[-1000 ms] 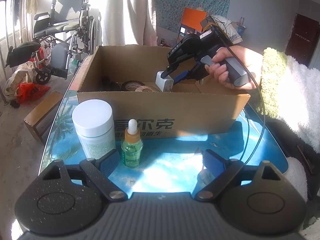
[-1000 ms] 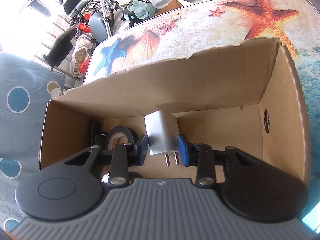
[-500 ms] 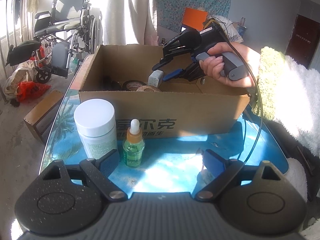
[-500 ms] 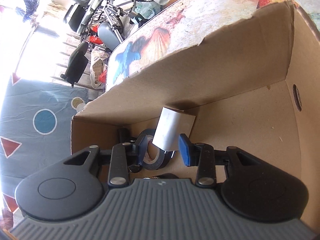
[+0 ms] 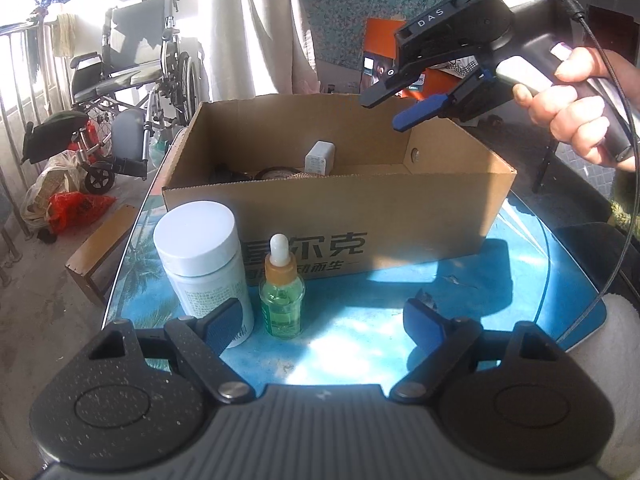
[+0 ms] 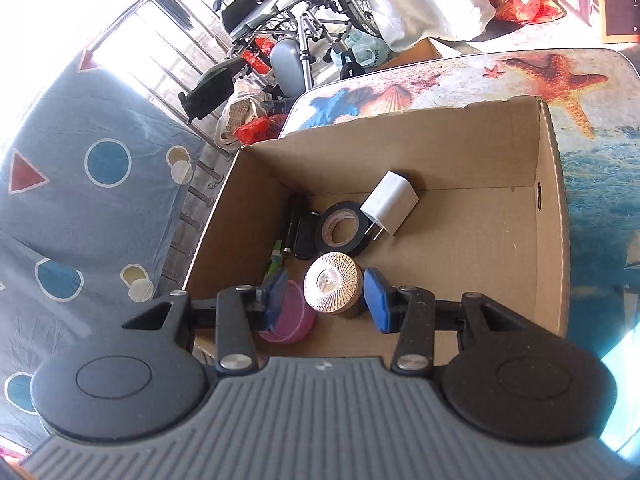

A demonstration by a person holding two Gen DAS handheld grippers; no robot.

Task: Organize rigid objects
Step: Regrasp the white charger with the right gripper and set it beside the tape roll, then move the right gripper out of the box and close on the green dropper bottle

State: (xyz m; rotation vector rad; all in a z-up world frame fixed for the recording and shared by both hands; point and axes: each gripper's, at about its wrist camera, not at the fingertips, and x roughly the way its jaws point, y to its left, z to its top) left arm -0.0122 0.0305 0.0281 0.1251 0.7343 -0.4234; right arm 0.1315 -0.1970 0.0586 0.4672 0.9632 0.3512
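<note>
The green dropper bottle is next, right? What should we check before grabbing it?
1. Right hand-held gripper empty, its jaws just opened: ok.
2. White charger let go, lying in the cardboard box: ok.
3. Left hand-held gripper open wide: ok.
4. Green dropper bottle upright on the table: ok.
5. White jar close beside the bottle, may get bumped: not ok.
6. Free room in the box: ok.
</note>
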